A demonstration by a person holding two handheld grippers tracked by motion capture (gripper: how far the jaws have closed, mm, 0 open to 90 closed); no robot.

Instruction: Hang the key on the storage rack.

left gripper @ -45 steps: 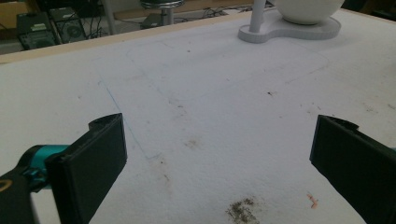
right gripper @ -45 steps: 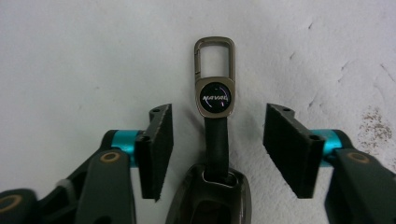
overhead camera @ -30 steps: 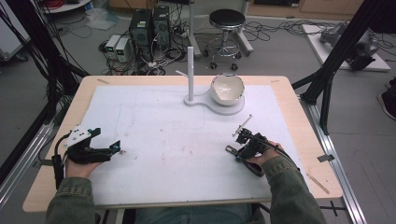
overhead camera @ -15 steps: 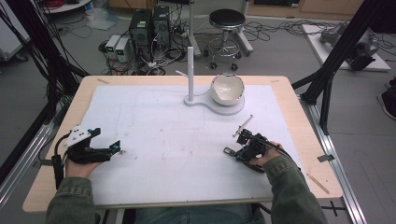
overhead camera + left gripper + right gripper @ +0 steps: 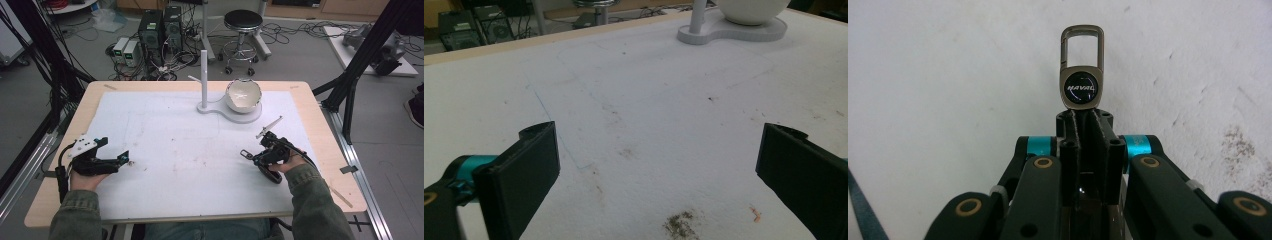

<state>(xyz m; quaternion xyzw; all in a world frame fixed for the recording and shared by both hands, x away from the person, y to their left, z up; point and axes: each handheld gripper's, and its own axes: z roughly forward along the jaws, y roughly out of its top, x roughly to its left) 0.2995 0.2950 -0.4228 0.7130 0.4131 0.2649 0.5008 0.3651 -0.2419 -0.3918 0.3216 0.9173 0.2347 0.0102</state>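
Change since earlier frame: the right gripper (image 5: 250, 154) has drawn slightly nearer the person's edge of the table, and the key fob (image 5: 1081, 75) now sits in its tip; its jaws have just been closing, and the fob's lower end is between them.
Right jaws: pressed together on the fob, gripping its bottom edge so the clip loop and the round logo badge project free beyond the tip, as the right gripper view shows.
Likely reason for that hold: pinching the tail leaves the open loop clear, which I judge suits threading it over a peg.
Fob location: in the right gripper, low over the white mat (image 5: 190, 150), front right of the table, well apart from the stand.
Left gripper (image 5: 127, 160): resting at the front left, jaws spread wide with nothing but bare mat between them; it looks parked, out of the way.
Stand (image 5: 204, 75): white upright post with a short side peg, at the far middle of the mat, probably the hanging point.
Bowl (image 5: 243, 95): white, seated on the stand's base just beside the post.
Thin metal rod (image 5: 268, 127): lying loose on the mat just beyond the right gripper.
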